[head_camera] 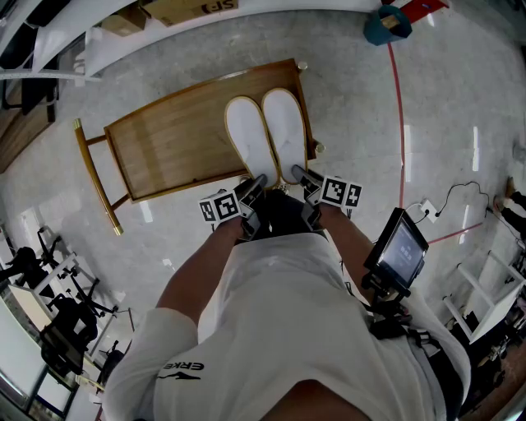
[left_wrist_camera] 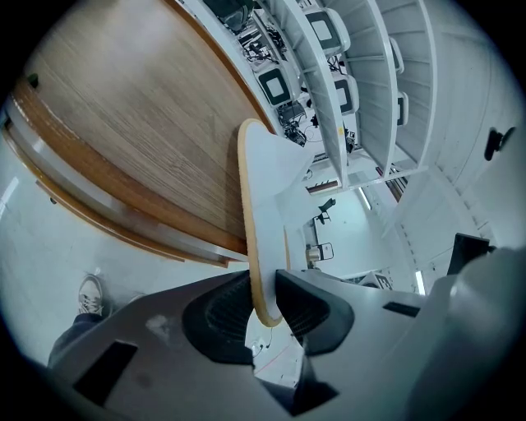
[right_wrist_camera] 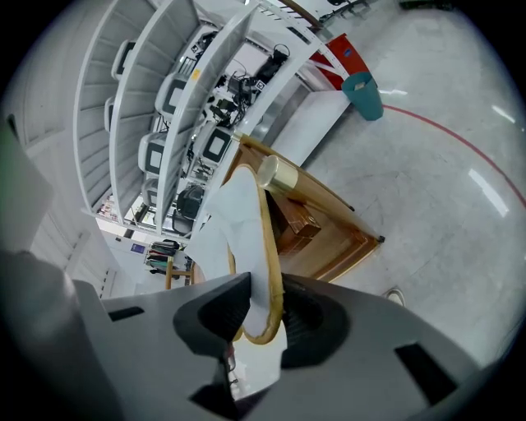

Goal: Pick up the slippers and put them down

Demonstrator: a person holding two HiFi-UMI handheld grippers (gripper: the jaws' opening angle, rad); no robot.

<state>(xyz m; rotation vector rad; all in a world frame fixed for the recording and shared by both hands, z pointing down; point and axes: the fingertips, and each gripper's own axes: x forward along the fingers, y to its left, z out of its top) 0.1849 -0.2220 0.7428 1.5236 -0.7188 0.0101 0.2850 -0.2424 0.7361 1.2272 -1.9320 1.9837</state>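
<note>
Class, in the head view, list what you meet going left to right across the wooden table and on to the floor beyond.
Table's yellow side rail → left slipper → right slipper → red floor line

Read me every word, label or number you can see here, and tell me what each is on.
"ERKE": on the person's white shirt, with a small logo, upside down in the head view.
"SF": seemingly, on the cardboard box at the top, cut off by the picture's edge.
Screen on the stand at the right: too small to read.
Square markers on the cubes: black-and-white patterns, no words.
</note>
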